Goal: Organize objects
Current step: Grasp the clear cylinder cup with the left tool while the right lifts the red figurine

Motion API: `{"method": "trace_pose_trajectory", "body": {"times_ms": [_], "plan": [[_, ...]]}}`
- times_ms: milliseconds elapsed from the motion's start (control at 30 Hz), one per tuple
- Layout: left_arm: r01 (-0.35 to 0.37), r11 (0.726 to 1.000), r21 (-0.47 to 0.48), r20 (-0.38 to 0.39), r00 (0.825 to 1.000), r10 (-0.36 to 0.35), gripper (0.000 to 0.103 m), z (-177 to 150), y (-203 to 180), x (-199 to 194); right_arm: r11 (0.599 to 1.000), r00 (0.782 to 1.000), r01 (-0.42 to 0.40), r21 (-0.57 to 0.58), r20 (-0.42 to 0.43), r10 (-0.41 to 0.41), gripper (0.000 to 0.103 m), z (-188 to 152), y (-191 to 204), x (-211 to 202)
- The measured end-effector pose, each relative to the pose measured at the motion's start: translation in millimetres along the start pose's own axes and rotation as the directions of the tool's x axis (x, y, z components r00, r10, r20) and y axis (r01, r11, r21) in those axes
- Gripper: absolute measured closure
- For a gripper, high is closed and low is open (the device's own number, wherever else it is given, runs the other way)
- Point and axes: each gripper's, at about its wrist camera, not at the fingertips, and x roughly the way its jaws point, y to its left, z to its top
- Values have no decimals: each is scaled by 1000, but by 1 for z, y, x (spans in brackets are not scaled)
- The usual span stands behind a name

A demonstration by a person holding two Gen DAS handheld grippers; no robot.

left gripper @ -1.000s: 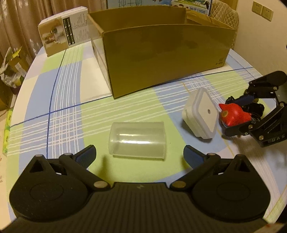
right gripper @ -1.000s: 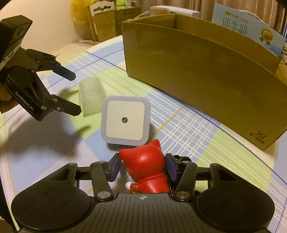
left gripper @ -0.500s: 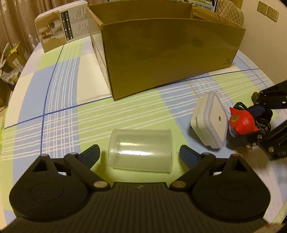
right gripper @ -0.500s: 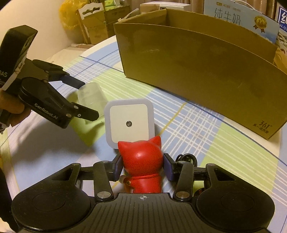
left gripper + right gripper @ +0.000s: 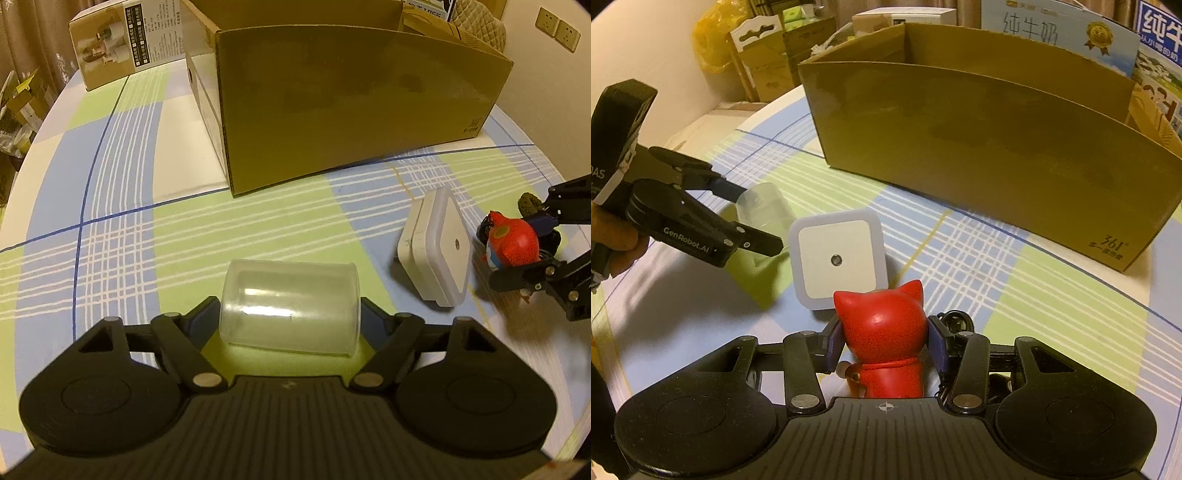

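A clear plastic cup [image 5: 290, 306] lies on its side on the plaid tablecloth. My left gripper [image 5: 290, 321] has its fingers on both ends of the cup, closed on it; it also shows in the right wrist view [image 5: 753, 218], where the cup [image 5: 764, 210] sits between its fingers. My right gripper [image 5: 882, 339] is shut on a red cat figurine [image 5: 884, 328], lifted slightly; the figurine also shows in the left wrist view [image 5: 511, 243]. A white square night light [image 5: 437, 247] [image 5: 836, 262] stands between them. The open cardboard box [image 5: 354, 99] [image 5: 993, 136] is behind.
A printed product box [image 5: 125, 44] stands at the table's far left. A black cable [image 5: 955, 319] lies beside the figurine. Milk cartons [image 5: 1060, 33] stand behind the cardboard box. The round table's edge [image 5: 22, 173] curves at left.
My left gripper moved forward and closed its fingers on the clear cup. My right gripper lifted a little with the red figurine in it.
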Motion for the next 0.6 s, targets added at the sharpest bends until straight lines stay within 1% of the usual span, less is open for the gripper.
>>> {"method": "trace_pose_trajectory", "body": {"times_ms": [67, 167, 433, 600], "plan": [[4, 1000, -4, 2, 1000, -4, 27, 1, 0, -1, 1000, 1000, 3, 4, 0, -3, 59, 0, 0, -1], [6, 1000, -10, -1, 1000, -6, 34, 1, 1, 0, 1000, 1000, 2, 6, 5, -2, 59, 0, 0, -3], [-11, 999, -43, 1, 1000, 11, 34, 5, 2, -5, 1000, 1000, 15, 17, 21, -15, 59, 2, 0, -12], [-37, 999, -25, 27, 999, 38, 34, 9, -2, -23, 999, 998, 29, 23, 47, -30, 59, 7, 1, -24]]}}
